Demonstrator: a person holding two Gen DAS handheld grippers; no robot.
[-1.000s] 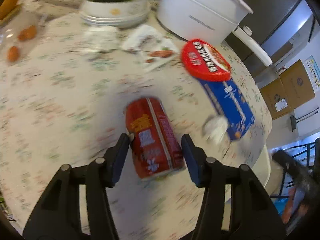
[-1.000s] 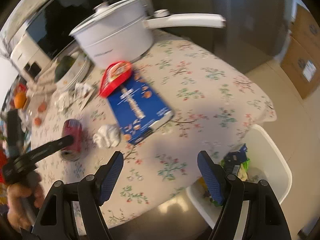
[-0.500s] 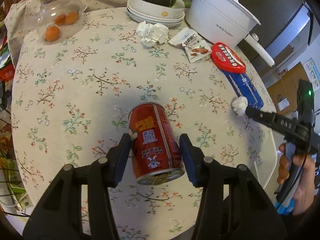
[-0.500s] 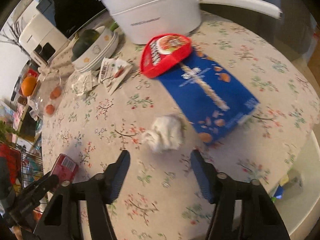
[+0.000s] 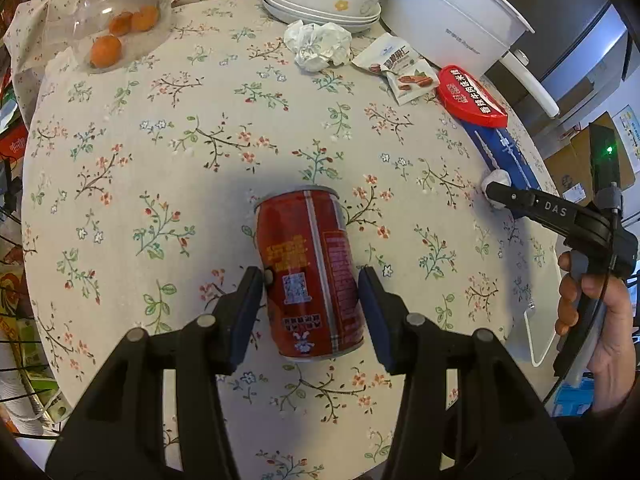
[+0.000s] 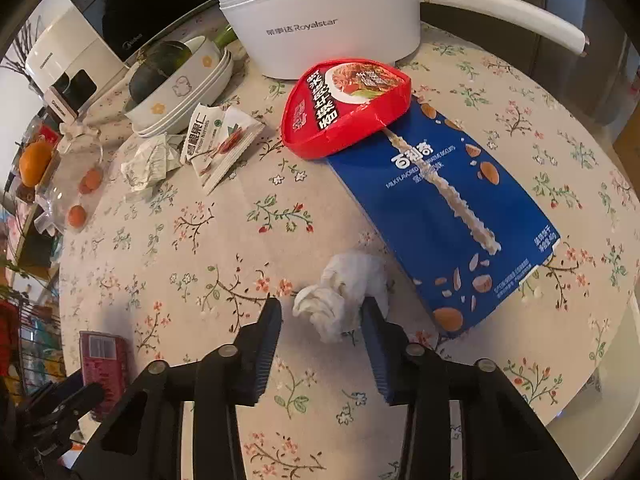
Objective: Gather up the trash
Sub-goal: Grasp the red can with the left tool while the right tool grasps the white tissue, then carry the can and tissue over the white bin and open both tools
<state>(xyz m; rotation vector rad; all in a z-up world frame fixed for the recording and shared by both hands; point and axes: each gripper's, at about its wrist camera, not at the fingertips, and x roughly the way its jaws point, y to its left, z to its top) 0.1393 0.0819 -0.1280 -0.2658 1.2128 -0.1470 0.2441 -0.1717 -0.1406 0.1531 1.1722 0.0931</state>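
royalstar lettering on white pot [image 6: 320,28]; das on right tool [image 5: 490,196].

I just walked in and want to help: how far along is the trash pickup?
Early. Nothing visibly finished here. In hand: the left claw grips the red can; the right claw straddles a crumpled tissue, not yet closed. Left on the table: the blue box, red lid, snack wrappers and another tissue wad.
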